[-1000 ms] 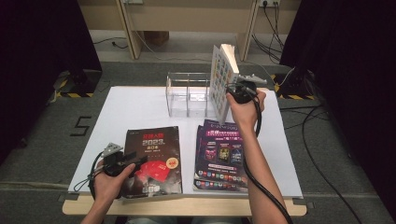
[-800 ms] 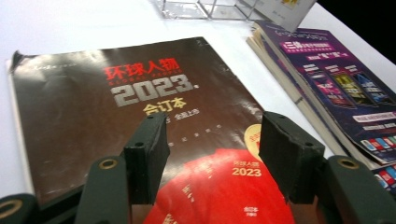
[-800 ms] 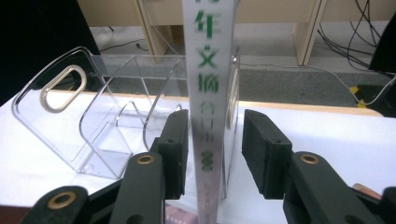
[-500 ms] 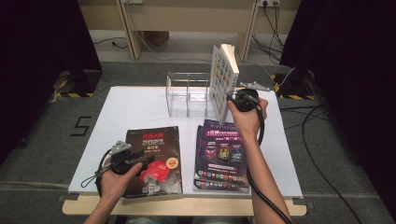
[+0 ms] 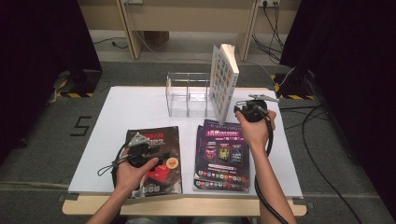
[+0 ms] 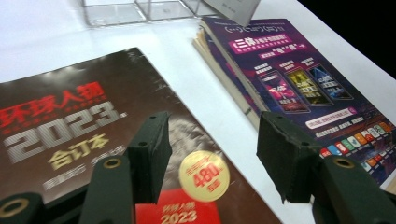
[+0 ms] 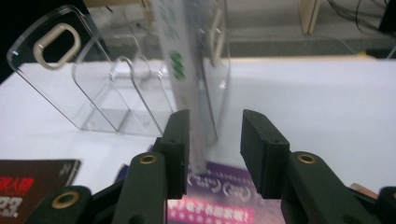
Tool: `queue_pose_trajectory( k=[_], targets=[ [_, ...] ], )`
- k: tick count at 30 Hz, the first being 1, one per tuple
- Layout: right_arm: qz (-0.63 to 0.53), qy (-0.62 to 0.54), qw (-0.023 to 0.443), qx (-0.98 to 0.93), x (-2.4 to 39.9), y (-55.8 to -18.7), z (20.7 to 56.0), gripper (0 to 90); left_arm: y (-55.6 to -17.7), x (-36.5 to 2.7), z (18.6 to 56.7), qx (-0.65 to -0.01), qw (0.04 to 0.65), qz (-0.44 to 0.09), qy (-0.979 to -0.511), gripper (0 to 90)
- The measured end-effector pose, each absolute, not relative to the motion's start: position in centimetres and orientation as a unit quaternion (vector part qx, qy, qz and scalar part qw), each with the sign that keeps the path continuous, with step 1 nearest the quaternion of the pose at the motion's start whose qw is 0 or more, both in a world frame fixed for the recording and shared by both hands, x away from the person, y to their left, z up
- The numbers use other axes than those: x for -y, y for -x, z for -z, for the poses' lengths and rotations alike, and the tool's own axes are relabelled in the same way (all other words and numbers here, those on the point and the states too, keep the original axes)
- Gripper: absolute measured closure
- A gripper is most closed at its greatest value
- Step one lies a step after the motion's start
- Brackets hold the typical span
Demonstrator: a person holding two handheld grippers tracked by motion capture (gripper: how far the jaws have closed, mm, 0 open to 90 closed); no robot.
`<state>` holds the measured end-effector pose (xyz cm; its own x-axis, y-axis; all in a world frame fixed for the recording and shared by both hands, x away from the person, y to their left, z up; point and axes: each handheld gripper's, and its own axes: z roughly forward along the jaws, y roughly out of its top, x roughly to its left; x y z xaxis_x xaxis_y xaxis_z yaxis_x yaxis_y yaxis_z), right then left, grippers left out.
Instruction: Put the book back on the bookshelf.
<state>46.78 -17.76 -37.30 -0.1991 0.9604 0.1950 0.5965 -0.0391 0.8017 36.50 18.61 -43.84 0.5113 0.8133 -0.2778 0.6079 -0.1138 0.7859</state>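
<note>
High view: two grippers working over books on a white table (image 5: 140, 102)
Left gripper (image 5: 150, 151) sits low over the dark red magazine (image 5: 154, 161), its jaws wide but just been narrowing, nothing between them, the cover lying flat beneath; over on the far side the right gripper (image 5: 240, 109) is just beside the white book (image 5: 223, 84) standing tilted at the clear acrylic rack (image 5: 187, 93), jaws about half apart and just been narrowing too, pads clear of the book, above the purple magazine stack (image 5: 223, 154)
</note>
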Motion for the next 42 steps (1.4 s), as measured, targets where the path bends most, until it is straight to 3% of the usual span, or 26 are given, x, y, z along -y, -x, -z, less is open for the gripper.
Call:
queue_pose_trajectory(
  k=[9,22,42],
  targets=[
    [-0.365,-0.636,0.179,-0.656,20.9,-45.9,40.9,65.4,-38.1,-15.5,44.8,-0.478,0.447,-0.072,-0.752,49.2],
    [-0.325,-0.67,0.113,-0.658,22.2,-45.3,45.1,63.8,-39.6,-12.3,46.2,-0.481,0.434,-0.033,-0.761,50.8],
    [-0.33,-0.683,0.072,-0.648,22.5,-45.1,46.9,60.7,-40.7,-9.9,48.0,-0.504,0.422,-0.002,-0.753,49.6]
  ],
)
